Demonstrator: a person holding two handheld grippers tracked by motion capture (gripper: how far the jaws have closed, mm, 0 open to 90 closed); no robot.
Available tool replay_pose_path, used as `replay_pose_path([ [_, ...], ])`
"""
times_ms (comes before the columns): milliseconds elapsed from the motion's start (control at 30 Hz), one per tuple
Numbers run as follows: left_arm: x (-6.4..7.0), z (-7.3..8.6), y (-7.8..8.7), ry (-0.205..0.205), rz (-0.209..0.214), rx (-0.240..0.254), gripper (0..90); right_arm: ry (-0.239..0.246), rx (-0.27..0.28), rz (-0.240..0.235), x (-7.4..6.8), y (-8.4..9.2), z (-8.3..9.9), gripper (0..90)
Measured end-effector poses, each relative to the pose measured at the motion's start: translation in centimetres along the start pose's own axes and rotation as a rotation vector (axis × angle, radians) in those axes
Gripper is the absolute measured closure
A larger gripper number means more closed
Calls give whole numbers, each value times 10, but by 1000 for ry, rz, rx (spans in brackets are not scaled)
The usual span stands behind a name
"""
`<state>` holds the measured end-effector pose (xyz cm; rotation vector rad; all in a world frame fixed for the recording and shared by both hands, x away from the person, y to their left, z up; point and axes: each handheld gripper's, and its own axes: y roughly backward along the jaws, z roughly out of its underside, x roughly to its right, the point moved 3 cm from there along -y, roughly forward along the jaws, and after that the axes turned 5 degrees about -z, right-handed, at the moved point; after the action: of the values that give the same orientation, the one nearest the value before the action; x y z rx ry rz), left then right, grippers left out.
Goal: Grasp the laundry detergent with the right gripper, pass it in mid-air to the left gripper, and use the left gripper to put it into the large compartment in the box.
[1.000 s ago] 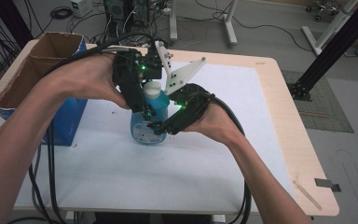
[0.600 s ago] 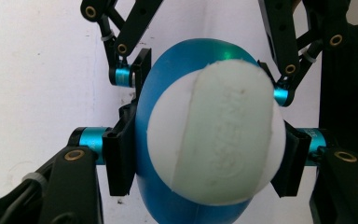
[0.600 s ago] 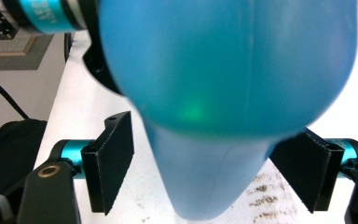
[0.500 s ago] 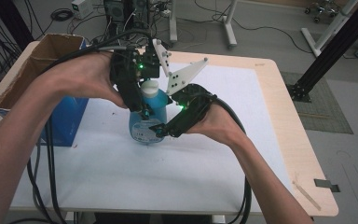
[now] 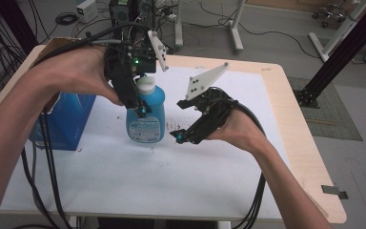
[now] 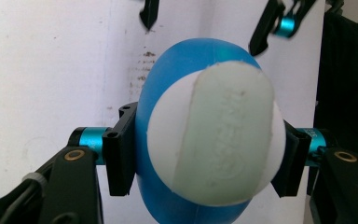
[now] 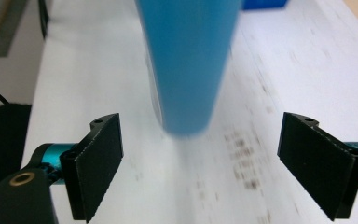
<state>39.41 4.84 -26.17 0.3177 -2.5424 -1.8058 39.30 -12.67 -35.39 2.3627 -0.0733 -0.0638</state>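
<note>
A blue bottle point(image 5: 146, 117) with a white cap point(image 5: 146, 85) stands upright over the white mat, and my left gripper point(image 5: 140, 104) is shut on its upper body from above. In the left gripper view both pads point(image 6: 121, 154) press the blue sides of the bottle point(image 6: 186, 60) just below the cap point(image 6: 209, 140). My right gripper point(image 5: 181, 136) sits to the right of the bottle, apart from it. Its jaws have just been opening and now stand wide, with nothing between them. In the right gripper view the blurred bottle point(image 7: 186, 60) rises ahead of the right gripper point(image 7: 204, 128).
A blue box point(image 5: 69, 119) with an open cardboard top stands at the left, close to the bottle. Dark smudges point(image 5: 171, 125) mark the white mat point(image 5: 124, 181). The wooden table edge point(image 5: 305, 143) runs along the right. Cables trail off the front edge.
The right gripper's jaws opened off the bottle and the hand drew back to the right. The left gripper, still shut on the bottle, rose a little with it.
</note>
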Motion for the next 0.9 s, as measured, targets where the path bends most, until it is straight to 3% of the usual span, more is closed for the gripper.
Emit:
replay_pose_path([
  [133,-6,6,16,24,-5,-11,374,-28,-64,46,-2,15,16,135],
  [233,-11,9,31,45,-12,-21,373,-58,-143,114,-1,26,32,135],
  [400,-23,16,62,98,-42,-39,374,-145,-244,184,1,54,57,135],
  [567,-33,23,97,160,-91,-68,374,-239,-287,256,4,86,77,135],
  [667,-38,25,114,169,-125,-66,374,-275,-315,305,6,101,87,136],
  [767,-43,28,130,190,-138,-91,374,-294,-322,318,6,109,92,136],
  [900,-50,35,149,217,-168,-73,374,-311,-310,325,6,114,96,135],
])
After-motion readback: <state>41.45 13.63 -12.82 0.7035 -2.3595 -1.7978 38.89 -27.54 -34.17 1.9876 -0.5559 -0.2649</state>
